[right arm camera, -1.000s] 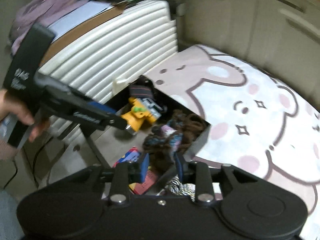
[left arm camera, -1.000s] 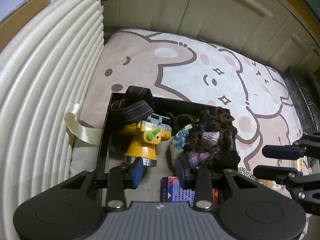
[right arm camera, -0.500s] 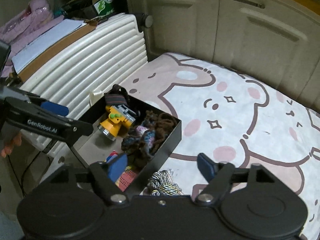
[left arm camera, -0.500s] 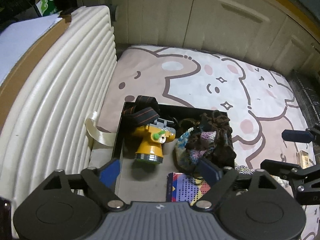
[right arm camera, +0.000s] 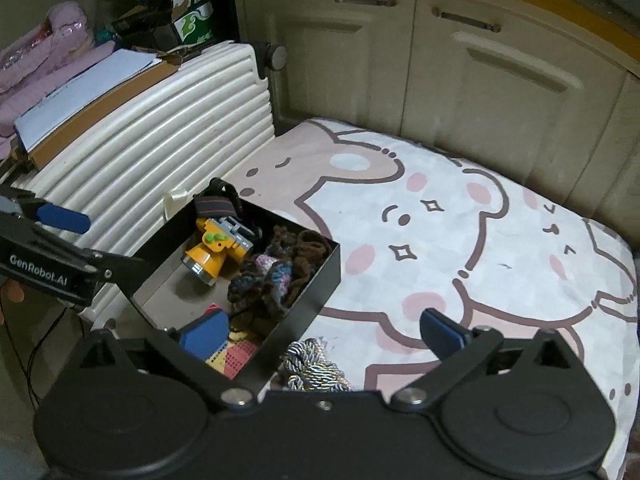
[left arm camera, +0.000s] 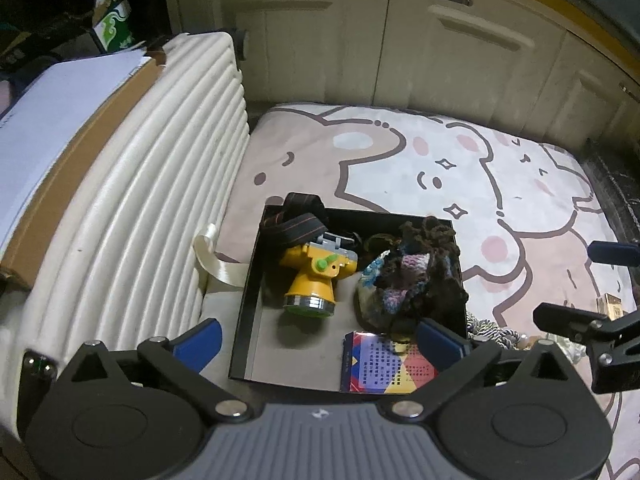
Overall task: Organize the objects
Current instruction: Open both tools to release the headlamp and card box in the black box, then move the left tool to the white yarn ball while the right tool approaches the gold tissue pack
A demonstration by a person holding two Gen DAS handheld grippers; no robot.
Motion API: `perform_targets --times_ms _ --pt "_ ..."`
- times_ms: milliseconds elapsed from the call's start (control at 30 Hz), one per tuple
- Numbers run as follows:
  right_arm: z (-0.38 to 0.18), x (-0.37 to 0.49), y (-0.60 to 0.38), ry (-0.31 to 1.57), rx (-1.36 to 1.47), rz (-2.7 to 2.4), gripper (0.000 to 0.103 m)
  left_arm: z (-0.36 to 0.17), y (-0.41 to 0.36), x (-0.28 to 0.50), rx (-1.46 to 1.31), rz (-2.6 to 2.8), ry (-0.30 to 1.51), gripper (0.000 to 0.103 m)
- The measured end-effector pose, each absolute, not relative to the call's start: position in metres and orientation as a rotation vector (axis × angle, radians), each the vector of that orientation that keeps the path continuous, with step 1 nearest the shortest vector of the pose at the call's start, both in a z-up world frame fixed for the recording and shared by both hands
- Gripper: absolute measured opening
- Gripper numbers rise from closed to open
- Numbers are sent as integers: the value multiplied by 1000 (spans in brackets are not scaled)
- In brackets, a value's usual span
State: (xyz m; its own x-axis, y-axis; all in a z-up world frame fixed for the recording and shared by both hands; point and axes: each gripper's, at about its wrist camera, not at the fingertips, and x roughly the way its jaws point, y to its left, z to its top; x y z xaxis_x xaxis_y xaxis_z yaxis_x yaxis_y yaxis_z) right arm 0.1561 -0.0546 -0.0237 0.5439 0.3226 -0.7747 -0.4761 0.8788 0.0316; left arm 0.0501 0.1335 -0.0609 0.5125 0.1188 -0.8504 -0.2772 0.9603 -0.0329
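Box (left arm camera: 256, 280): a black open box is sitting on the mat, just beside the ribbed case; in the left wrist view it is lying at the centre.
Headlamp (left arm camera: 316, 276): yellow, with a green knob, is lying in the box toward 10 o'clock, lens pointing to 6 o'clock; its striped strap (left arm camera: 294, 222) is draping over the box's 11 o'clock corner.
Yarn (left arm camera: 416, 276): a dark brown and blue knitted bundle is filling the box's 2 o'clock part, touching the headlamp's side.
Card pack (left arm camera: 384, 368): colourful, lying flat in the box at 5 o'clock, partly hidden behind the left gripper's finger.
Cord (right arm camera: 316, 368): a silver and gold twisted cord is lying on the mat outside the box wall, just beside it, at 6 o'clock in the right wrist view.
Mat (right arm camera: 460, 240): a pink and white cartoon mat is spreading toward 1 to 4 o'clock, bare apart from a small tan packet (left arm camera: 612, 306) near its 3 o'clock edge.
Case (left arm camera: 132, 216): a white ribbed case is standing at 9 o'clock, with a cream ribbon (left arm camera: 212, 260) hanging by the box; cardboard and paper are resting on top.
Cabinets (right arm camera: 440, 68): cream doors are closing off 12 o'clock.
Left gripper (left arm camera: 320, 338): jaws are opening, spread wide, holding nothing, hovering above the box's near edge.
Right gripper (right arm camera: 324, 330): jaws are opening, spread wide, gripping nothing, straddling the box wall and cord from above without touching.
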Motion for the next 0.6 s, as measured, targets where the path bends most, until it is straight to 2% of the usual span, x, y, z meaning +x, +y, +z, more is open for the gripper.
perform_targets --times_ms 600 --pt "-14 147 -81 842 -147 401 103 -51 114 44 -156 247 982 103"
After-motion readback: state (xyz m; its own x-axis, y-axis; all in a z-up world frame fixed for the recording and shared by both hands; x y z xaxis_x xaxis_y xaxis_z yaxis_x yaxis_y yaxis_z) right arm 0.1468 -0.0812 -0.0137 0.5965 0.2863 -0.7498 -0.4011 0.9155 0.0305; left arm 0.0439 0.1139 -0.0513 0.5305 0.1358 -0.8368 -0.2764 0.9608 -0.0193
